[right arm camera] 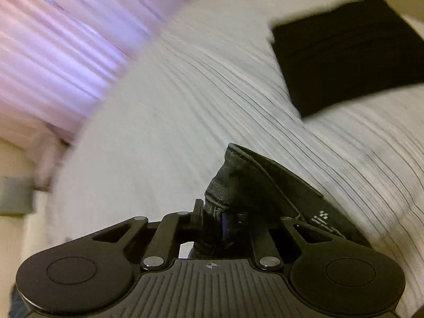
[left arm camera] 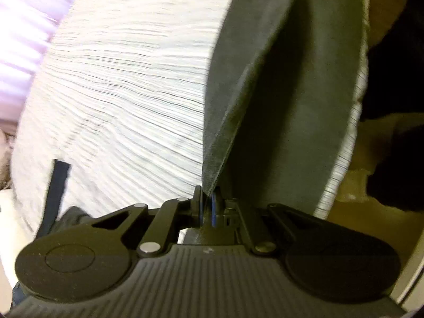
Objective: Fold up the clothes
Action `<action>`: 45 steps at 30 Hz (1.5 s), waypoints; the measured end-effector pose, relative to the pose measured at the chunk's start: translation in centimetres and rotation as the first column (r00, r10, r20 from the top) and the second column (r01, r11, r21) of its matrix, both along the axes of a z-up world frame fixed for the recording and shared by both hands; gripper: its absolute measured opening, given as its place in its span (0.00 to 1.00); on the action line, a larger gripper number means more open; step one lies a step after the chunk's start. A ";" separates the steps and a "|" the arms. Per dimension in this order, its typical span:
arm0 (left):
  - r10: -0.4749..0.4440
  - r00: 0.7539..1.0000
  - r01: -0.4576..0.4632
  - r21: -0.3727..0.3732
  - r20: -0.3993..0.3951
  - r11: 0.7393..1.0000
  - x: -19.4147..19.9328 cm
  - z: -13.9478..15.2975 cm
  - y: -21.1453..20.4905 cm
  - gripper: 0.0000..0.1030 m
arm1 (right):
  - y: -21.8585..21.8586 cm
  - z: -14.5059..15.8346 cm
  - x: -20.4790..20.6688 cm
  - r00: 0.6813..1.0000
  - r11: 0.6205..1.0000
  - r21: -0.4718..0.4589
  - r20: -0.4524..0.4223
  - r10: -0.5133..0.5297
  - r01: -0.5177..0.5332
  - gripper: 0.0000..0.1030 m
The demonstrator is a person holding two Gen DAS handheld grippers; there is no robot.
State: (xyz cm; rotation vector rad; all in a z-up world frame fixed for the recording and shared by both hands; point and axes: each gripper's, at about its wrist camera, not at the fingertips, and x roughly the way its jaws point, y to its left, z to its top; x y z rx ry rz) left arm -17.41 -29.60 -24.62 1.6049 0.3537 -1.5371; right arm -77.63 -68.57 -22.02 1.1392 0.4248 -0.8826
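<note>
A dark grey garment (left arm camera: 278, 92) hangs stretched above a white striped bed cover (left arm camera: 119, 92). My left gripper (left arm camera: 208, 201) is shut on its edge, and the cloth runs up and away from the pads in a long fold. In the right wrist view, my right gripper (right arm camera: 212, 212) is shut on a bunched, stitched hem of the same dark garment (right arm camera: 238, 180), which has a small white printed label near the right finger. The view is blurred by motion.
A folded black garment (right arm camera: 344, 53) lies on the bed cover (right arm camera: 185, 106) at the far right. Pink curtains (right arm camera: 53, 39) hang beyond the bed on the left. A dark strap (left arm camera: 57, 185) shows at the lower left of the left wrist view.
</note>
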 end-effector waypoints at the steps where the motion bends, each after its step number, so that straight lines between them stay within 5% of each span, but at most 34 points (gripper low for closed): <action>1: -0.006 1.000 0.006 -0.010 0.000 1.000 0.2 0.4 0.2 0.03 | 1.8 0.7 -1.3 1.000 1.000 -0.023 0.014 -0.017 0.017 0.11; 5: -0.092 0.995 0.093 0.056 -0.027 0.994 -0.7 -0.7 2.3 0.03 | 8.6 -1.8 -6.8 0.992 0.993 0.019 -0.044 -0.117 0.118 0.11; 9: -0.199 0.978 0.205 0.139 -0.060 0.969 -3.0 -2.4 4.4 0.04 | 13.5 -7.9 -12.3 0.955 0.941 0.175 -0.110 -0.275 0.291 0.11; 13: -0.257 0.966 0.257 0.183 -0.028 0.949 -4.3 -4.0 5.5 0.04 | 15.5 -9.7 -14.1 0.938 0.918 0.191 -0.089 -0.336 0.347 0.11; 20: -0.197 0.980 0.192 0.158 0.014 0.969 -3.6 -4.5 4.8 0.04 | 16.6 -8.1 -13.8 0.929 0.914 0.183 -0.148 -0.340 0.363 0.11; 25: -0.176 0.984 0.172 0.165 0.008 0.971 -3.8 -5.4 5.2 0.04 | 16.1 -10.9 -14.2 0.920 0.897 0.208 -0.132 -0.370 0.391 0.11; 29: -0.197 0.980 0.192 0.173 0.014 0.966 -4.4 -5.9 5.8 0.04 | 15.9 -11.7 -14.7 0.896 0.868 0.239 -0.205 -0.393 0.435 0.47; 33: -0.161 0.987 0.156 0.145 0.017 0.977 -4.0 -5.9 5.8 0.04 | 16.3 -9.8 -14.1 0.886 0.883 0.184 -0.271 -0.377 0.432 0.52; 41: -0.192 0.979 0.188 0.061 0.064 0.980 -4.3 -5.4 8.0 0.04 | 18.8 -10.8 -10.0 0.937 0.903 0.271 -0.200 -0.286 0.333 0.53; 45: -0.146 0.988 0.141 0.086 0.055 0.986 -4.6 -6.4 9.7 0.10 | 20.6 -11.1 -7.1 0.958 0.918 0.296 -0.195 -0.211 0.263 0.53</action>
